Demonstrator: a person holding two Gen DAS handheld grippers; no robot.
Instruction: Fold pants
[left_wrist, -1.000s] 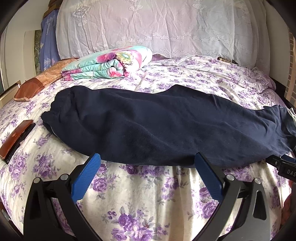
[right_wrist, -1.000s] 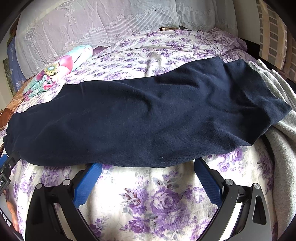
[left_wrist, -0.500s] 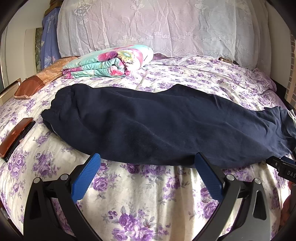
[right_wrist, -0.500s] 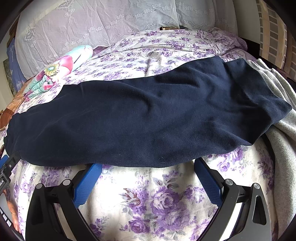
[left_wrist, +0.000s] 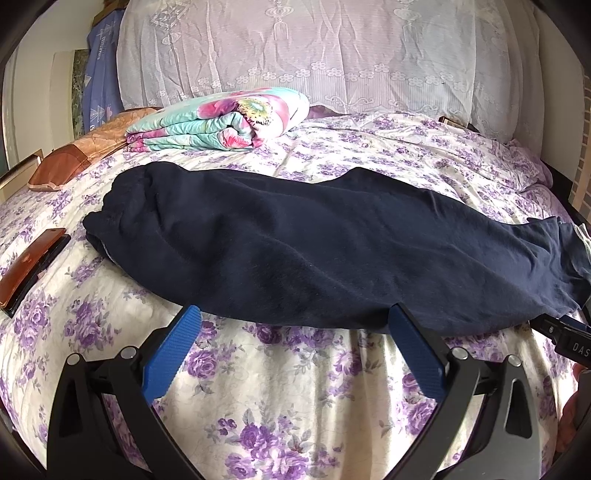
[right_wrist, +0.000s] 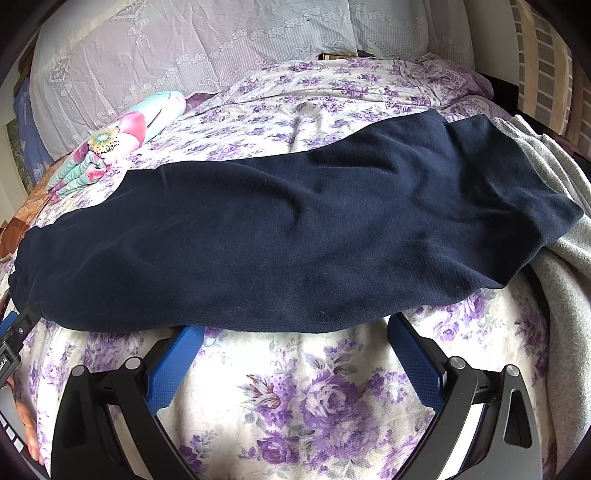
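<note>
Both the left gripper (left_wrist: 295, 314) and right gripper (right_wrist: 295, 328) gape wide at the pants (left_wrist: 314, 251) mid-frame; blanket (left_wrist: 221, 122) upper left, grey cloth (right_wrist: 554, 221) right.

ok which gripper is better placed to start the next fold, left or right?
Roughly even, slight edge left. Left gripper and right gripper both sit open at the near edge of the navy pants. Left is nearer the gathered end, away from the grey cloth.
</note>
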